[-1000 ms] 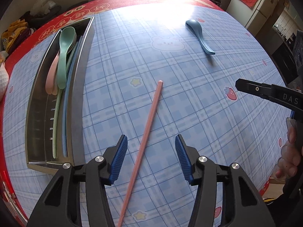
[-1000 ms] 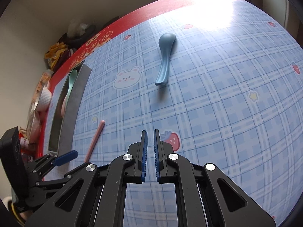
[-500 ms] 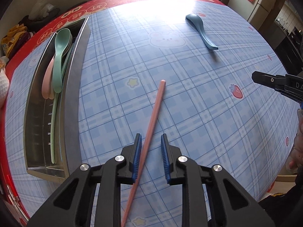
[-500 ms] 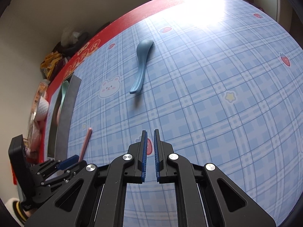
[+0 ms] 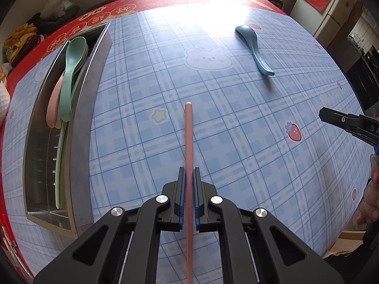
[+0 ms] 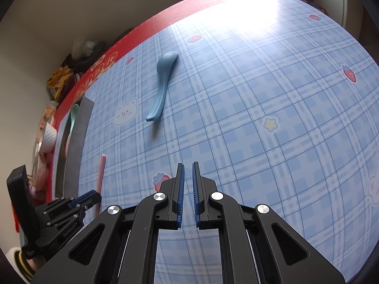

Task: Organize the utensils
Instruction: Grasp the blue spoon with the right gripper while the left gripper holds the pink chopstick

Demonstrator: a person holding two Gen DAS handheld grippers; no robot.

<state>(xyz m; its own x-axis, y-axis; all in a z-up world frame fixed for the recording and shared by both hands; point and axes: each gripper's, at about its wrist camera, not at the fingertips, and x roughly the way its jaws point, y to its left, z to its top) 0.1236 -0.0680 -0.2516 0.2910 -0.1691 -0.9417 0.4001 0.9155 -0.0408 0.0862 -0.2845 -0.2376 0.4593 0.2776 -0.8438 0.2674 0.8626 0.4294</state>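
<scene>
We held the left tongs (image 5: 188,177) clenched on the long pink plastic chopstick (image 5: 188,142), its axis parallel to the steel rectangular tray (image 5: 80,127) to its left; the right tongs (image 6: 187,177) were near-closed, empty.

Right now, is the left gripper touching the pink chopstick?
Touching. In the left wrist view, the left gripper has both blue pads pressed against the pink chopstick, with no gap visible on either side.

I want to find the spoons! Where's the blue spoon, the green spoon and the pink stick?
blue spoon (image 5: 254,49), left wrist view, on its handle.
green spoon (image 5: 75,47), left wrist view, on its bowl.
pink stick (image 5: 188,132), left wrist view, on its shaft ahead of the claw.
</scene>
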